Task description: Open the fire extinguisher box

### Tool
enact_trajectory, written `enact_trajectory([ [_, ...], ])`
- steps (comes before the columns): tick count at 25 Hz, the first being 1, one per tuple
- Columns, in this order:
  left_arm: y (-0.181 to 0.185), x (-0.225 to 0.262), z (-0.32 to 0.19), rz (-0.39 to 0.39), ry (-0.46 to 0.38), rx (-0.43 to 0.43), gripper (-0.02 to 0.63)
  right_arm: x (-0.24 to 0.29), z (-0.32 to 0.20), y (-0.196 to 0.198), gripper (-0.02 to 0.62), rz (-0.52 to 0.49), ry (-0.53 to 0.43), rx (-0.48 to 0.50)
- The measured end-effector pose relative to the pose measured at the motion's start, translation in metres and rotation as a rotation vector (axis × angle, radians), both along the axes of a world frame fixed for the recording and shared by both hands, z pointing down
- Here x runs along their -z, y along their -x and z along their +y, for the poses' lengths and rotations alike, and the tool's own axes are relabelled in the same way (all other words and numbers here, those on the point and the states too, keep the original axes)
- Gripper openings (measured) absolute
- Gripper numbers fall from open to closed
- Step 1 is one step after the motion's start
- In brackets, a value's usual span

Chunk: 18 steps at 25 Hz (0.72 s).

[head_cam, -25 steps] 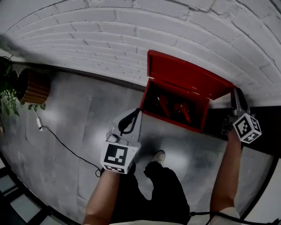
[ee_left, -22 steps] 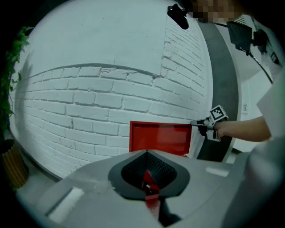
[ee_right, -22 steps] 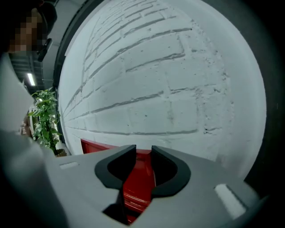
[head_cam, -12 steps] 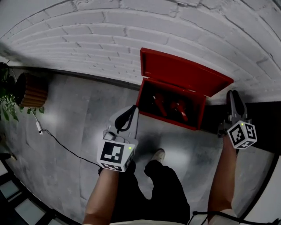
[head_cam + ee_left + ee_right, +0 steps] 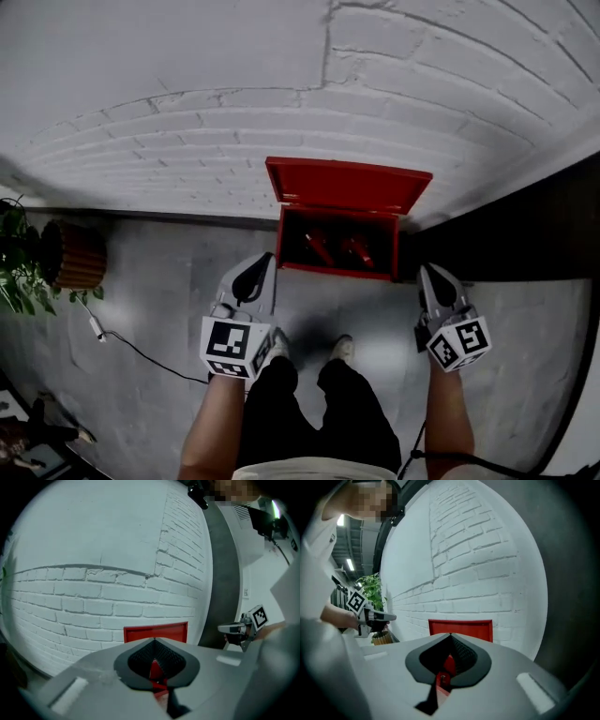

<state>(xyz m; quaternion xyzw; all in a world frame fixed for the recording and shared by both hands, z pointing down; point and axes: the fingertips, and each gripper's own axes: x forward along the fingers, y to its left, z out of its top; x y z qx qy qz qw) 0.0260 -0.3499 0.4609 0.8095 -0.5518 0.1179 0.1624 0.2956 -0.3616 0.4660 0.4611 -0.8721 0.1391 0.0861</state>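
The red fire extinguisher box [image 5: 339, 269] stands on the floor against the white brick wall. Its lid [image 5: 347, 186] is raised and two red extinguishers [image 5: 333, 248] lie inside. My left gripper [image 5: 251, 278] hovers short of the box's left front corner, jaws shut and empty. My right gripper [image 5: 434, 284] is right of the box and clear of it; its jaws are closing, tips together, nothing between them. The raised lid [image 5: 155, 632] shows beyond the left gripper [image 5: 154, 640], and the lid [image 5: 460, 627] also beyond the right gripper [image 5: 450, 634].
A plant in a wicker pot [image 5: 70, 255] stands at the left by the wall. A thin cable [image 5: 141, 352] trails over the grey floor. A dark wall panel [image 5: 525, 225] runs to the right of the box. The person's shoes [image 5: 342, 349] are just in front of the box.
Both grippers have drawn back from the box. The right one left the lid's right end and came down towards the person. The lid stays raised and the box now looks smaller and centred.
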Motion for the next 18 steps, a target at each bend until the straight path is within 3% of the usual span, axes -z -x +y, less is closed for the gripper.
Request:
enact_trajectory([
  [5, 0.004, 0.043, 0.035, 0.01, 0.037, -0.017, 0.005, 0.054, 0.033, -0.002, 0.008, -0.032, -0.013, -0.047],
  [13, -0.011, 0.13, 0.047, 0.006, -0.05, -0.089, 0.005, 0.133, 0.052, 0.012, 0.006, -0.022, -0.057, -0.062],
  [18, -0.008, 0.167, 0.047, 0.007, -0.117, -0.085, 0.005, 0.167, 0.053, 0.03, 0.008, -0.006, -0.087, -0.02],
])
